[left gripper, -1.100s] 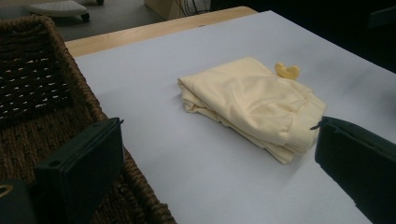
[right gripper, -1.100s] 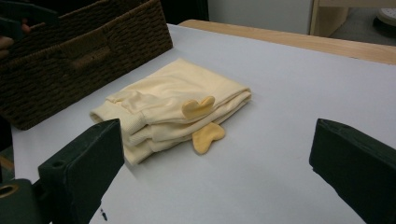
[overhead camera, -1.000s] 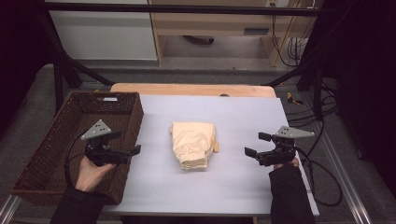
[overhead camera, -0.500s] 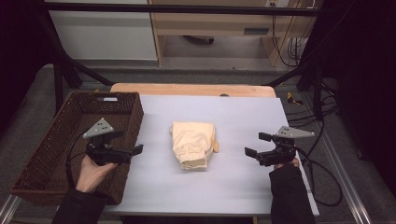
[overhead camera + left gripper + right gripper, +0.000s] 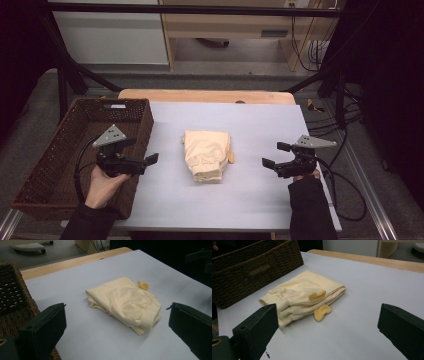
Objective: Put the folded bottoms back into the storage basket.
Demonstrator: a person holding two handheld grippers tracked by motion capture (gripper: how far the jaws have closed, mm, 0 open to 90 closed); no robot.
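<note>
A folded pale-yellow garment [image 5: 206, 154] lies in the middle of the white table top [image 5: 250, 120]; small darker-yellow flaps [image 5: 320, 305] stick out at its right side. My left gripper [image 5: 151, 159] is held to the garment's left, beside the basket, its jaws wide open and empty. My right gripper [image 5: 272, 157] is held to the garment's right, also open and empty. In the left gripper view the garment [image 5: 125, 302] lies ahead between the jaws, apart from them. The right gripper view shows the garment [image 5: 304, 296] ahead and to the left.
A dark wicker basket [image 5: 60, 150] stands at the table's left edge, and the right gripper view shows the basket [image 5: 254, 267] beyond the garment. A wooden strip [image 5: 205, 96] runs along the table's far edge. Cables [image 5: 345, 185] trail off the right side.
My left gripper has drifted slightly right and up, toward the garment. The right gripper and the garment have stayed put.
</note>
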